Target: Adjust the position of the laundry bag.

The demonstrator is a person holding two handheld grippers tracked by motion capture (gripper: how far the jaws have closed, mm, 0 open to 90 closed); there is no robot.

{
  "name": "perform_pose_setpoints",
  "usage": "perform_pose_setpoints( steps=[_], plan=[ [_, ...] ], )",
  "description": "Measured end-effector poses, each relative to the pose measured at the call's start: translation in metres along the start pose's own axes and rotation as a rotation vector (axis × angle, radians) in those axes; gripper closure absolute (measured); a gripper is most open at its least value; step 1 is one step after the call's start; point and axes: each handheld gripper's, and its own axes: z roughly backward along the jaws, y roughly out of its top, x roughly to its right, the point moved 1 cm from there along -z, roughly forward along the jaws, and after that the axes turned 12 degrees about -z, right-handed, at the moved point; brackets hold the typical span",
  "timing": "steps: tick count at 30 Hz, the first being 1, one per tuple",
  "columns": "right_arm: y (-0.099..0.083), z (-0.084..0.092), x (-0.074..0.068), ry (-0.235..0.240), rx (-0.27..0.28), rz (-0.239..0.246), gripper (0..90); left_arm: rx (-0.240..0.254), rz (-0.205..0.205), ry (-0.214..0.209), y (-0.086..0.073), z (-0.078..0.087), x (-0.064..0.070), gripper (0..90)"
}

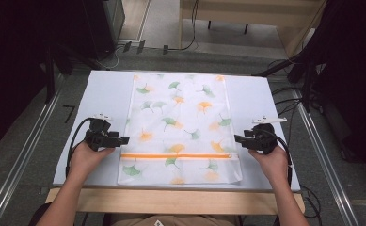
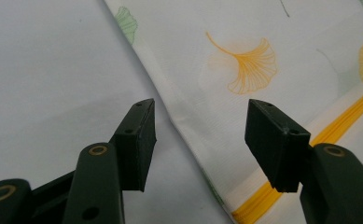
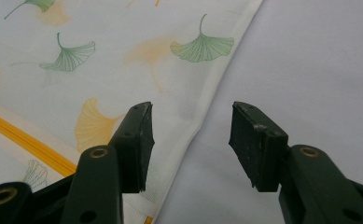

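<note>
White cloth bag (image 1: 180, 127) with ginkgo-leaf print lies flat on pale table (image 1: 100, 94), orange zipper (image 1: 176, 155) running across near end. Left gripper (image 1: 123, 140) at bag's left edge, just above zipper line — jaws apart, nothing clamped; in left gripper view bag edge (image 2: 184, 135) passes between them, pads clear of fabric. Right gripper (image 1: 237, 138) at bag's right edge, same height — jaws apart, bag edge (image 3: 202, 116) between them in right gripper view, no grip.

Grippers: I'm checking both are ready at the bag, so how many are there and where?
2. The left gripper sits at the patterned bag's left edge, the right gripper at its right edge, both open.
</note>
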Motion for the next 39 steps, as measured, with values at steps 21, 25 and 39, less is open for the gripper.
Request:
perform_pose_setpoints(
  steps=[21,25,39],
  plan=[
    [-0.015,-0.029,-0.001,-0.011,-0.112,0.001,55.7,-0.043,0.002,0.028,0.002,-0.017,0.002,64.8],
    [-0.016,-0.031,-0.006,-0.045,-0.103,0.029,66.2,-0.05,-0.002,0.015,0.003,-0.019,-0.001,78.7],
    [-0.013,-0.034,-0.008,-0.033,-0.116,-0.01,90.0,-0.05,0.019,-0.01,0.012,-0.021,-0.011,90.0]
  ],
)
